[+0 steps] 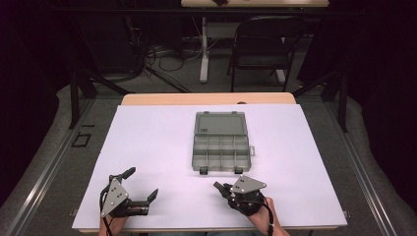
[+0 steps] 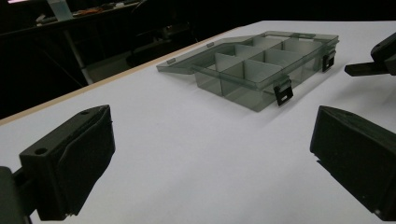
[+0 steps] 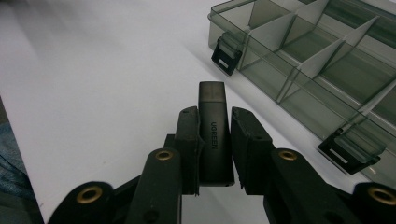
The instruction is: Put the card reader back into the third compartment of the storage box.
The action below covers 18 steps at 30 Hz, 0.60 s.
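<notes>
A smoky grey plastic organizer box (image 1: 221, 152) lies open mid-table, its lid (image 1: 220, 123) folded flat toward the far side and its compartments showing nothing inside. In the right gripper view a dark grey USB stick (image 3: 212, 95) with a printed label is clamped between the jaws of my right gripper (image 3: 215, 119), just short of the box (image 3: 317, 60) and its black latches. In the high view my right gripper (image 1: 219, 186) rests near the front edge, below the box. My left gripper (image 1: 142, 183) stands open at the front left, with nothing but bare table between its jaws (image 2: 210, 154).
A white sheet (image 1: 147, 142) covers the tabletop, with a wooden strip along the far edge. Beyond the table stand a dark folding chair (image 1: 265, 44), a table leg and floor cables. The right gripper's tip (image 2: 373, 63) shows at the right edge of the left gripper view.
</notes>
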Each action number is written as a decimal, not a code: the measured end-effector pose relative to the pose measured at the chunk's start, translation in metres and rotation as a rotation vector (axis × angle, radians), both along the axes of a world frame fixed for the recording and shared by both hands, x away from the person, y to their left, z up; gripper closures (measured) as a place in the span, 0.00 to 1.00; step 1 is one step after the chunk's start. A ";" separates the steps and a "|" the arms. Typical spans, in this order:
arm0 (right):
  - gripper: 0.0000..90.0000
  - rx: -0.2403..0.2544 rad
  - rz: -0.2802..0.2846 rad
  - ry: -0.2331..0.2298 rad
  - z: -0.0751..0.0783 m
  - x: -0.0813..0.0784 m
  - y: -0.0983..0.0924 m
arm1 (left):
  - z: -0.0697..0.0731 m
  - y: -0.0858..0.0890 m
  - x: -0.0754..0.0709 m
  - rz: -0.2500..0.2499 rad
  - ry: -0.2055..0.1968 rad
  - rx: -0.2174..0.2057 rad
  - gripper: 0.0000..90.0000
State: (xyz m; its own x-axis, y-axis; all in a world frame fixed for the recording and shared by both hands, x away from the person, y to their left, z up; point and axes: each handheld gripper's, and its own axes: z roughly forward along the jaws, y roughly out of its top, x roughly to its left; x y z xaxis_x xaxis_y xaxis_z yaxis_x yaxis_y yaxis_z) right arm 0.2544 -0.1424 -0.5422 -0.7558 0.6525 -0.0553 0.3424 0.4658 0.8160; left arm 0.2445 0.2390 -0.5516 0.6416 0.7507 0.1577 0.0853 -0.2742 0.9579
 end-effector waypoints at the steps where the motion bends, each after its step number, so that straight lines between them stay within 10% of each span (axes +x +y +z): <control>1: 0.82 0.001 -0.001 -0.001 0.000 0.000 -0.001 | 0.000 0.000 0.000 0.001 -0.001 -0.001 0.00; 18: 0.82 0.010 -0.029 -0.016 0.007 0.006 -0.011 | 0.001 0.002 -0.001 0.005 -0.008 -0.008 0.00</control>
State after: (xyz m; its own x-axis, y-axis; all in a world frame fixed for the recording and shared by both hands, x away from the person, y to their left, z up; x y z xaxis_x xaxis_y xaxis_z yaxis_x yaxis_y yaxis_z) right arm 0.2600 -0.1531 -0.5355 -0.7359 0.6743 -0.0606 0.3424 0.4480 0.8259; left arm 0.2433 0.2411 -0.5506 0.6367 0.7550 0.1569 0.0791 -0.2663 0.9607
